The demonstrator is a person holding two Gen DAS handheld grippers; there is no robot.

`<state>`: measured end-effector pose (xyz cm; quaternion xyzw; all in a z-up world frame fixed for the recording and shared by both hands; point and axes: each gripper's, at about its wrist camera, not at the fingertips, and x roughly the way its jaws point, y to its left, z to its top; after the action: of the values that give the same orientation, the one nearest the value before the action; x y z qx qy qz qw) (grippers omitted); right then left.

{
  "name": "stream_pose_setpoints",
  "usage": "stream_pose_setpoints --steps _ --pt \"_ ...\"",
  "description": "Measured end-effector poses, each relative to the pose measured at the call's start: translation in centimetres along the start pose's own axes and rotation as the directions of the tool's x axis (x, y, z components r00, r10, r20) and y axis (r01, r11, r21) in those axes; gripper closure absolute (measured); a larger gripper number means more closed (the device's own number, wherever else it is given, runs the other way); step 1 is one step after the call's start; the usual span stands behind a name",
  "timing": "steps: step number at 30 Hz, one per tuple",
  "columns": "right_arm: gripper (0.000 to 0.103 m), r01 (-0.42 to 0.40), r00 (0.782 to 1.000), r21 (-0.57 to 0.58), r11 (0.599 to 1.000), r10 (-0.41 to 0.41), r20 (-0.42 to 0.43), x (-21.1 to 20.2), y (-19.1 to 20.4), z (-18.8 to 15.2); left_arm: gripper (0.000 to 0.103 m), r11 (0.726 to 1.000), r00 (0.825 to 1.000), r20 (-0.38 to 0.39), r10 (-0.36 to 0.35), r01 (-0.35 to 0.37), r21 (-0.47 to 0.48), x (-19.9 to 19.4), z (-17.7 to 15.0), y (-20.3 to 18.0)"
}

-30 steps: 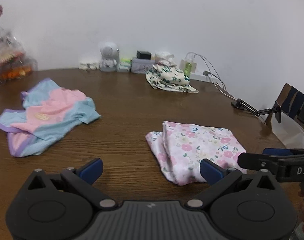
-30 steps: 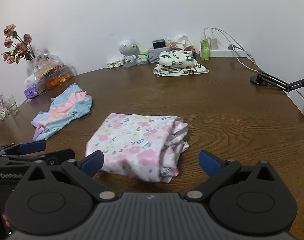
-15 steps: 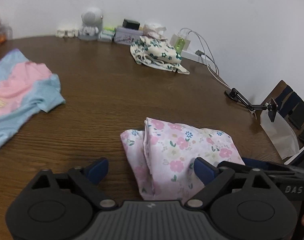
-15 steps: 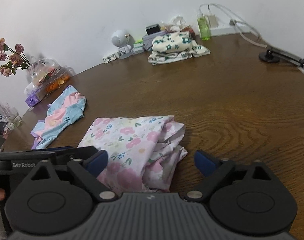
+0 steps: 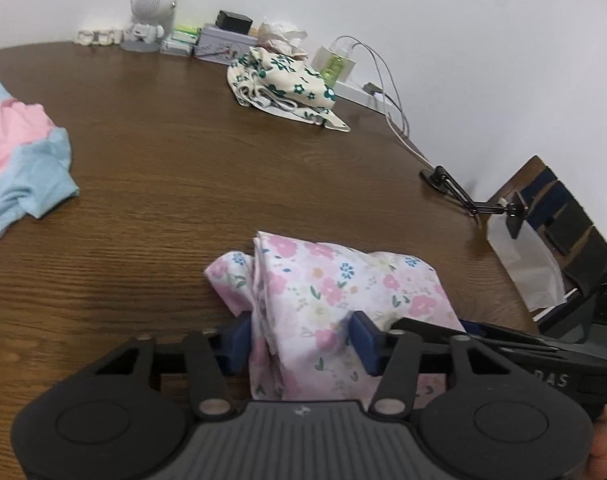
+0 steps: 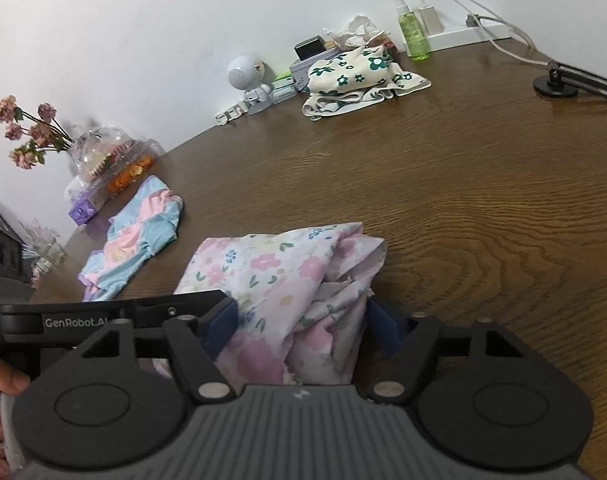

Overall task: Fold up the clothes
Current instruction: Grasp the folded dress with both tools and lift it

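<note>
Cloth: the folded pink flowery cloth (image 5: 335, 292) lies near the front edge of the brown wooden tabletop (image 5: 183, 168).
Left gripper (image 5: 301, 340): fingers pinch the cloth.
Right gripper (image 6: 303, 320): fingers pinch it too.

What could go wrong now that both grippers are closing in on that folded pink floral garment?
The left gripper and right gripper both squeeze the near edge of the folded pink floral garment. Lifting may let its loose layers sag open and undo the fold. The grippers sit close together and might bump.
</note>
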<state>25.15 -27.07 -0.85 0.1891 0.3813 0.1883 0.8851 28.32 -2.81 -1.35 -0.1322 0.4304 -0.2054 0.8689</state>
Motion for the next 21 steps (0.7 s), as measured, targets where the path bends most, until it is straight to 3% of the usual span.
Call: stream_pose_setpoints --steps 11,21 --pt "0.078 -0.116 0.992 0.073 0.991 0.119 -0.033 0.6 -1.4 0.1 0.076 0.994 0.995 -0.010 -0.101 0.100 -0.039 0.5 0.2 0.9" --pt "0.086 -0.159 0.986 0.052 0.986 0.161 -0.038 0.2 -1.0 1.5 0.084 0.992 0.992 0.029 -0.126 0.127 -0.010 -0.7 0.8 0.3"
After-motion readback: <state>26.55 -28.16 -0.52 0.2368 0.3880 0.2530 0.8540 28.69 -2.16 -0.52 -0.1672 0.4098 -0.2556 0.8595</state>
